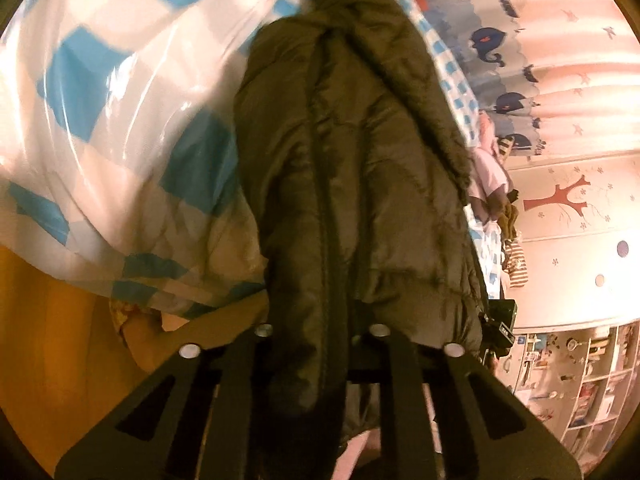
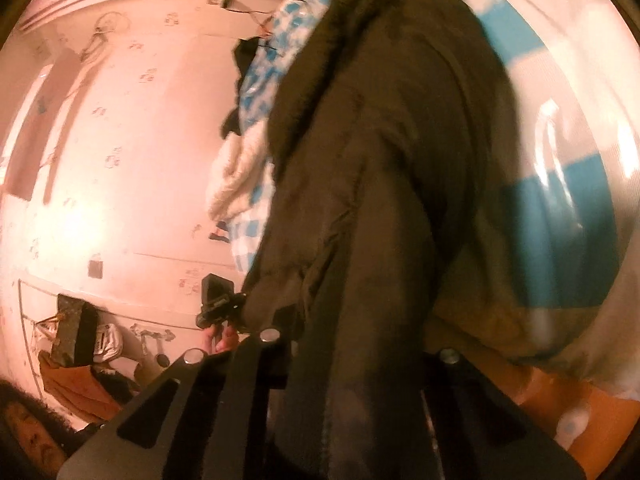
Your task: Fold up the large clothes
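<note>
The left gripper point(image 1: 320, 344) is pinching a thick fold at the near edge of a dark olive padded coat point(image 1: 352, 160), its jaws drawn in tight on the cloth so that the fabric bulges up between the black arms. From there the coat is stretching away across a blue and white checked quilt point(image 1: 120, 100) covering a bed, with a fuzzy trim running along its right side toward the far end. The bed's wooden side point(image 1: 48, 340) is showing in orange below the quilt.

The right gripper point(image 2: 356, 348) is likewise gripping the coat point(image 2: 380, 140), which is spilling over its jaws and hiding most of them; the pads themselves are hard to make out in the blur, but the cloth appears clamped between them. The quilt point(image 2: 560, 220) is lying to the right of the coat in this view, and a pale fleecy blanket point(image 2: 236, 180) is bunched on the bed to its left.

In the right wrist view the left gripper point(image 2: 218, 300) is showing as a small black shape beside the coat's edge, with a hand point(image 2: 224, 342) just under it. A pink wall point(image 2: 120, 160) is filling the background there, while a whale-print curtain point(image 1: 500, 48) and white shelves point(image 1: 580, 380) are standing behind the bed in the left wrist view.
</note>
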`<state>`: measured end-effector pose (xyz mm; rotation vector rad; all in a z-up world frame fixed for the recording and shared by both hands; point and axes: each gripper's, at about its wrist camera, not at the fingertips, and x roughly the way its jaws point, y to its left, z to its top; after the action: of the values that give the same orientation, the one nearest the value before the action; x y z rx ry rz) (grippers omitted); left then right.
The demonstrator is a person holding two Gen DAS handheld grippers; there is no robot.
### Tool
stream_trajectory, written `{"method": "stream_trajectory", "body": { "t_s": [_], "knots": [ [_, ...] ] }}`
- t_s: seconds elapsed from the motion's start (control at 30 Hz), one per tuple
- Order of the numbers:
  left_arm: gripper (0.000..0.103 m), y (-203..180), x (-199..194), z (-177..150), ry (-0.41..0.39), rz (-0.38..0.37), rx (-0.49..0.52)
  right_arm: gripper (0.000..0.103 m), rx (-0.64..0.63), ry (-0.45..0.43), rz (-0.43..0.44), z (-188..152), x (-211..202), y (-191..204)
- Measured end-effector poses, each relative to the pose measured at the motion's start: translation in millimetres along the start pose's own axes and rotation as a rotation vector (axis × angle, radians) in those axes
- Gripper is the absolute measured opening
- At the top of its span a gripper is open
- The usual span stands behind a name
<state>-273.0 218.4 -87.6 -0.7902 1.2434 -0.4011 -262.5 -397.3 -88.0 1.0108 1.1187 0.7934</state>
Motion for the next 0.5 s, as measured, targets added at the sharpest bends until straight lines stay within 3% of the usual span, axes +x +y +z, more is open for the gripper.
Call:
{"method": "stream_trajectory", "body": {
  "t_s": [0.2, 0.3, 0.37, 0.4, 0.43, 0.47, 0.5],
  "knots": [
    [0.006, -32.0, -42.4, -17.4, -0.020, -0.065, 0.089, 0.010, -0.080, -0.011, 0.055, -16.7, -23.1, 41.7],
    [0.010, -29.7, -44.7, -32.8, 0.054, -0.064, 0.150, 0.010, -0.091, 0.020, 0.064, -34.9, -34.5, 44.7],
    [0.027, -11.9, -35.0, -40.8, 0.134, -0.032, 0.145, 0.017, -0.073, 0.055, 0.043, -42.5, -34.3, 35.4],
    [0.042, 2.4, -31.5, -42.8, 0.155, -0.016, 0.119, 0.021, -0.040, 0.069, 0.034, -45.8, -34.3, 22.1],
    [0.051, 14.0, -32.2, -42.6, 0.150, -0.013, 0.093, 0.037, -0.006, 0.080, 0.035, -48.1, -34.7, 8.1],
    [0.053, 24.4, -35.0, -41.1, 0.134, -0.032, 0.063, 0.054, 0.011, 0.085, 0.038, -49.5, -36.1, -1.2],
    [0.059, 36.1, -40.3, -38.6, 0.107, -0.068, 0.025, 0.058, 0.030, 0.080, 0.035, -51.0, -38.1, -11.3]
  ]
}}
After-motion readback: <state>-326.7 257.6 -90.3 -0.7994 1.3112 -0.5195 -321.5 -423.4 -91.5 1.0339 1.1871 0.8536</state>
